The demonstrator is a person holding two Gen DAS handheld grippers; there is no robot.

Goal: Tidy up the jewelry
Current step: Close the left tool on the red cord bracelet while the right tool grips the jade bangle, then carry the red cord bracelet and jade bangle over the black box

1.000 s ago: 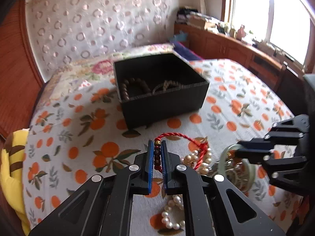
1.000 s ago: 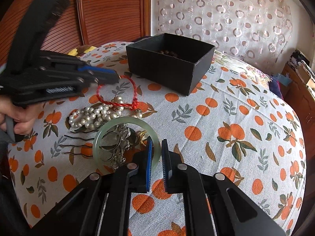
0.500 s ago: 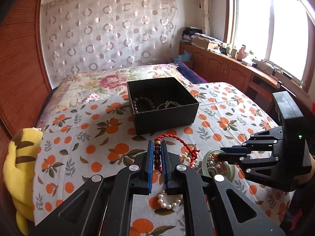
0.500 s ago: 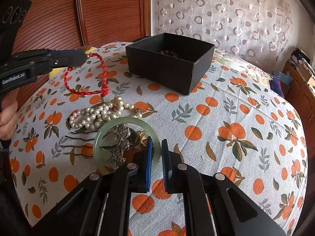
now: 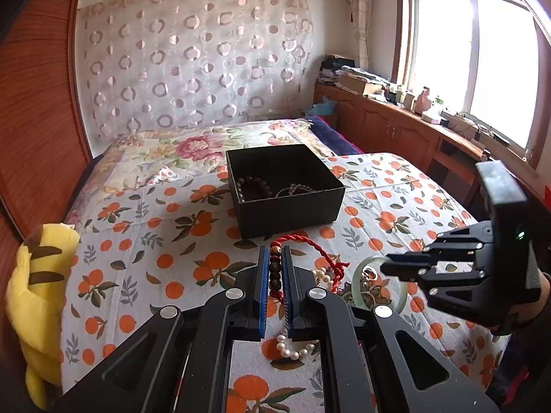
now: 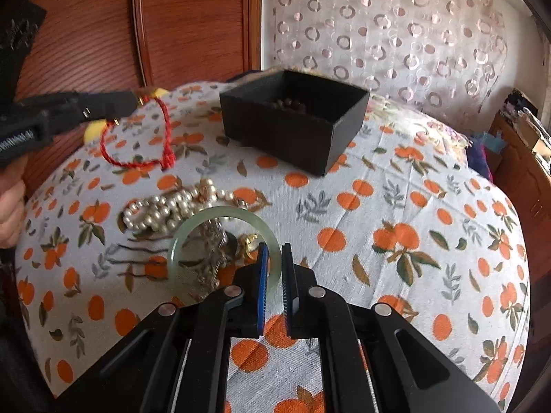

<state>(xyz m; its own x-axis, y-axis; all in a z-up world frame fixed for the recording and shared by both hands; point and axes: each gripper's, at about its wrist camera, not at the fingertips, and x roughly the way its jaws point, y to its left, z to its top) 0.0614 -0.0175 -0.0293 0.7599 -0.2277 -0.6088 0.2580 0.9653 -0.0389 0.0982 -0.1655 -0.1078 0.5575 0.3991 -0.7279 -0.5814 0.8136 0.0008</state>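
- Left wrist view: the bed (image 5: 144, 237), spread with an orange-print sheet, carries everything.
- The black box (image 5: 287, 189) sits open on the sheet, ahead of both tools; dark bead bracelets (image 5: 255, 186) lie inside against its left wall.
- The left gripper (image 5: 275, 268) has its fingers (image 5: 263, 275) nearly pressed together, pinching the beaded stretch of the red cord bracelet (image 6: 137, 137). In the right wrist view the cord loop hangs free in the air, clear of the sheet, to the left of the box.
- The right gripper (image 6: 273, 261) has its fingers (image 6: 263, 275) narrowly parted around the near rim of the jade bangle (image 6: 224, 241); I cannot tell whether they press it. The bangle rests on the jewelry pile.
- Pearl strands (image 6: 165, 206) lie heaped just behind the bangle, touching it.
- A silver chain (image 6: 211, 251) lies inside the bangle's ring.
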